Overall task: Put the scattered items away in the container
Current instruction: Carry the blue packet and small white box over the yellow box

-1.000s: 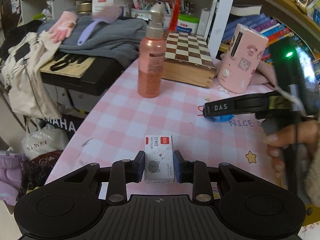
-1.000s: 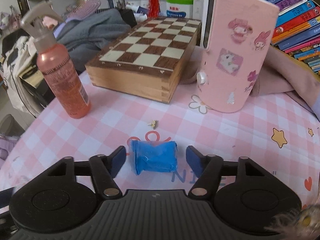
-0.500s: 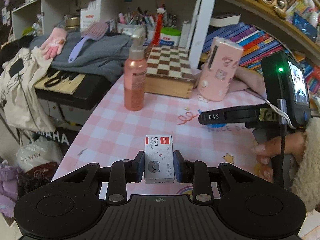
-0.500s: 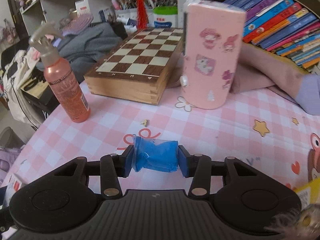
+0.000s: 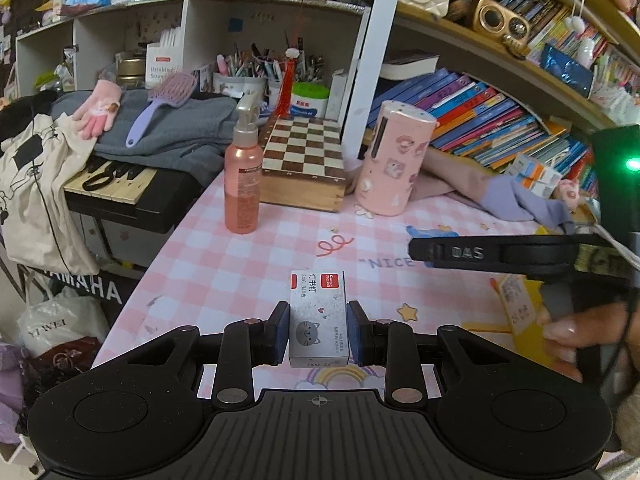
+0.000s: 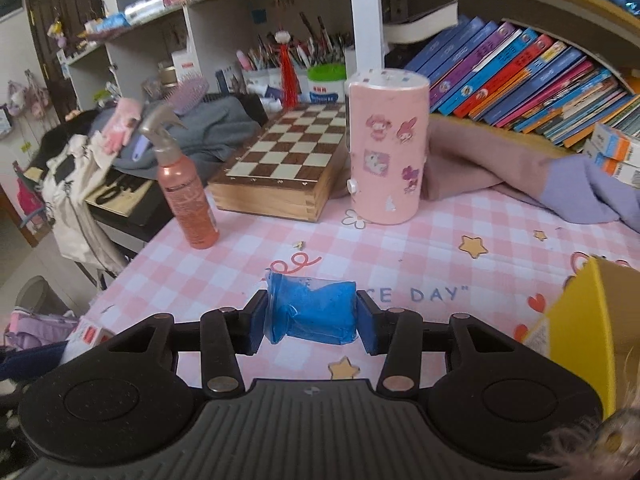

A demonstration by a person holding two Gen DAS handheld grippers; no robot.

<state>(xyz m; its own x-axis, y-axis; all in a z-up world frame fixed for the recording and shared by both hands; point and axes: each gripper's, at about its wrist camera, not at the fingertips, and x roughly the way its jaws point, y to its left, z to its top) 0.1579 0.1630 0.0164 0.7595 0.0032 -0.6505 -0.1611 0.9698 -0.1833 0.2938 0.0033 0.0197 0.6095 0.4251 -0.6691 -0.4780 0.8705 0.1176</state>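
While both tools hung above the pink checked tablecloth (image 6: 400,248), the left gripper (image 5: 319,330) clamped a small staples box (image 5: 319,320) and the right gripper (image 6: 310,320) squeezed a soft blue packet (image 6: 310,312). A yellow box (image 6: 580,320), likely the container, sat just right. Carrying well likely meant firm pressure, level travel and release only over the opening.

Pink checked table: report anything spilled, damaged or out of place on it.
Nothing spilled or broken. One small tan scrap lies loose on the pink checked table near the chessboard box. The spray bottle and pink sticker canister stand upright.
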